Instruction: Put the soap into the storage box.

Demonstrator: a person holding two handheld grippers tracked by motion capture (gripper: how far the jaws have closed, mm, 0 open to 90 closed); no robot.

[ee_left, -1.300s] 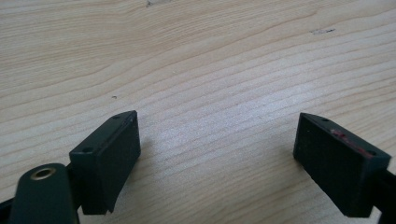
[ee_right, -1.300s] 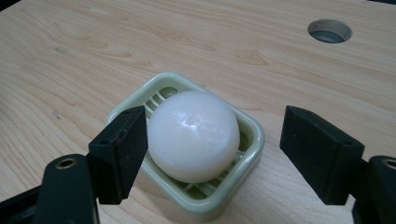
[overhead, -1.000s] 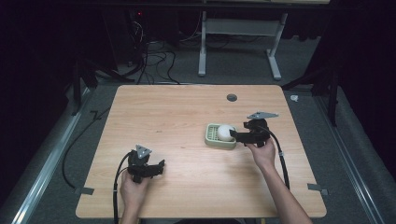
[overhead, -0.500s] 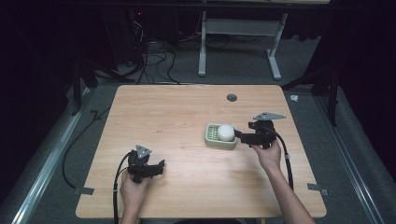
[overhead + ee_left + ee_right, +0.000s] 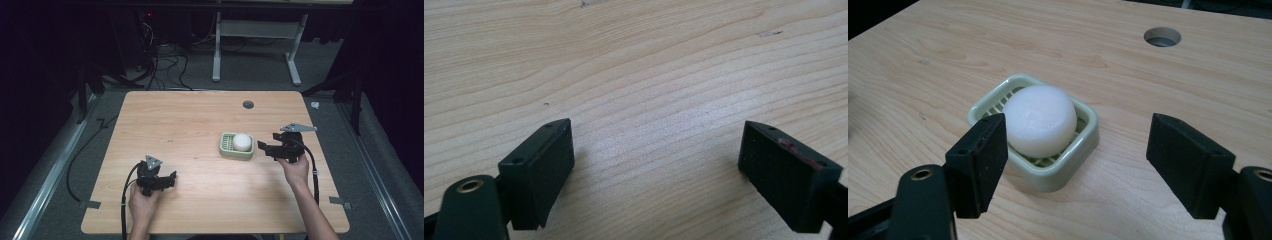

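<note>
Right gripper view showing right gripper gaping wide, jaws apart, grasping nothing, hanging just short of white round soap sitting in pale green slatted dish on wooden table. Left gripper also spread and unladen, resting well apart near front edge. Risking, likely, nudging the light dish or squeezing the slick soap out sideways.

Round white soap in pale green slatted dish
</note>
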